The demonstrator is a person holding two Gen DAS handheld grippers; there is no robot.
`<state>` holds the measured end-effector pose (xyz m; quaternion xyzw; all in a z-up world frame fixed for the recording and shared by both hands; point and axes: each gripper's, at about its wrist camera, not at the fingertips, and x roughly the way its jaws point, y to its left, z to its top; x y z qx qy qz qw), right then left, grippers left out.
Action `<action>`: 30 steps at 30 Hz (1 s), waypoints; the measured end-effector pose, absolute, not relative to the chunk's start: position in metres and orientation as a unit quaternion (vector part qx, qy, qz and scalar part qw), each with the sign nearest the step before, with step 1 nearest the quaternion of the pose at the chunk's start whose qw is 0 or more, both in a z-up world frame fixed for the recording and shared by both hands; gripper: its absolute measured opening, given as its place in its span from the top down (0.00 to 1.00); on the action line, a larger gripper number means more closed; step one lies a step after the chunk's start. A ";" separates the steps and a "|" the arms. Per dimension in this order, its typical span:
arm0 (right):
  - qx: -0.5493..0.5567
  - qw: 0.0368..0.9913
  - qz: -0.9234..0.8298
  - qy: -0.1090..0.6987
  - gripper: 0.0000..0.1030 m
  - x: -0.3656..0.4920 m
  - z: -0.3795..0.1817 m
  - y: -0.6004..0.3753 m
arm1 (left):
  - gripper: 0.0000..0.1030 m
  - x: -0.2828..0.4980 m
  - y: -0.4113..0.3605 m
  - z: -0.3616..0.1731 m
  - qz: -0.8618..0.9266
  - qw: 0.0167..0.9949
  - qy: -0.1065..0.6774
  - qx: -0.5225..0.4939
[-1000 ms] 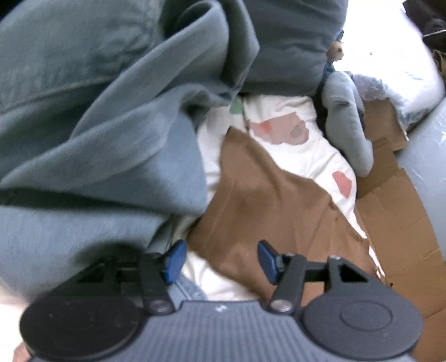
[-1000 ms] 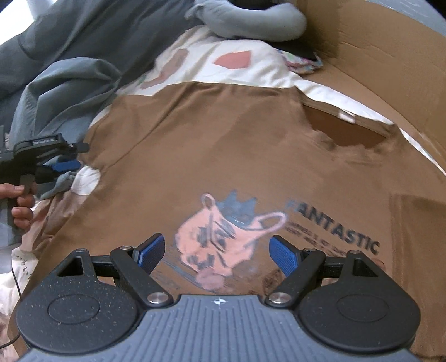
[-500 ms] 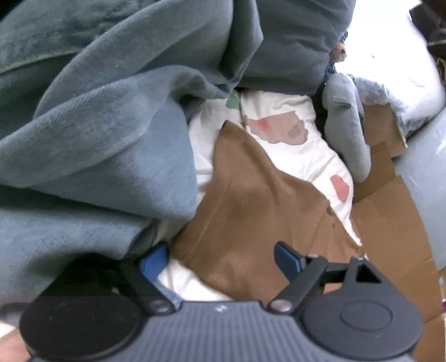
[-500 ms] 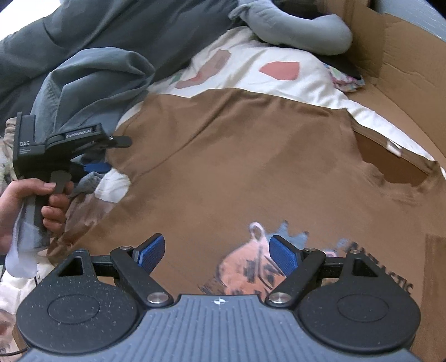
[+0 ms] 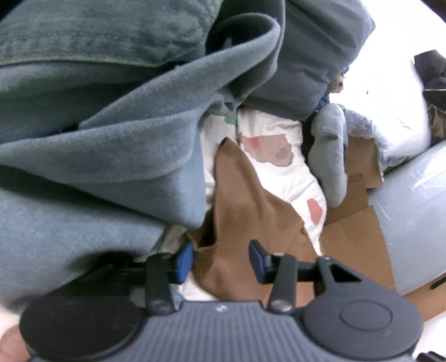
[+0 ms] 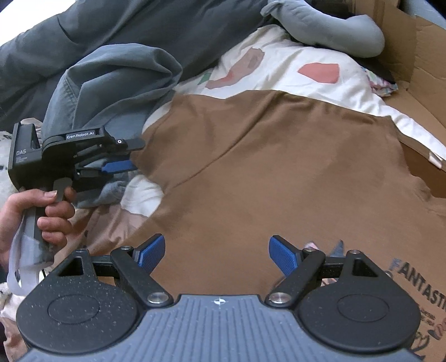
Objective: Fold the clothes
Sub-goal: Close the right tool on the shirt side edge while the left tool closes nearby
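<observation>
A brown T-shirt lies spread on the bed, its "FANTASTIC" print at the lower right of the right wrist view. My right gripper hovers open over the shirt's body, nothing between its fingers. A hand holds my left gripper at the shirt's left sleeve. In the left wrist view the left gripper has its jaws closing, with the brown sleeve edge between the blue pads, a gap still showing.
A heap of grey-blue clothes crowds the left gripper's left side. The white patterned sheet lies under the shirt. A grey stuffed cushion and cardboard border the far side.
The left gripper's jaws widened, then narrowed around the brown sleeve edge as it rolled a little. The right gripper slid left across the shirt, so the print moved to the right edge.
</observation>
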<state>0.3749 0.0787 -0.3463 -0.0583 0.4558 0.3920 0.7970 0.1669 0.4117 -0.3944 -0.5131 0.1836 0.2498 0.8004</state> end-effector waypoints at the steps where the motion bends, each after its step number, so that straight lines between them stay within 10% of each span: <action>1: -0.055 0.797 0.392 0.456 0.17 0.375 -0.347 0.082 | 0.61 0.167 0.412 -0.394 0.247 0.802 0.184 -0.512; 7: -0.031 0.794 0.402 0.456 0.27 0.374 -0.351 0.105 | 0.67 0.167 0.413 -0.396 0.255 0.804 0.192 -0.502; 15: 0.015 0.790 0.385 0.476 0.69 0.376 -0.367 0.127 | 0.89 0.170 0.411 -0.398 0.259 0.809 0.212 -0.482; 30: 0.067 0.787 0.365 0.492 0.92 0.383 -0.388 0.161 | 0.93 0.182 0.411 -0.353 0.233 0.834 0.197 -0.461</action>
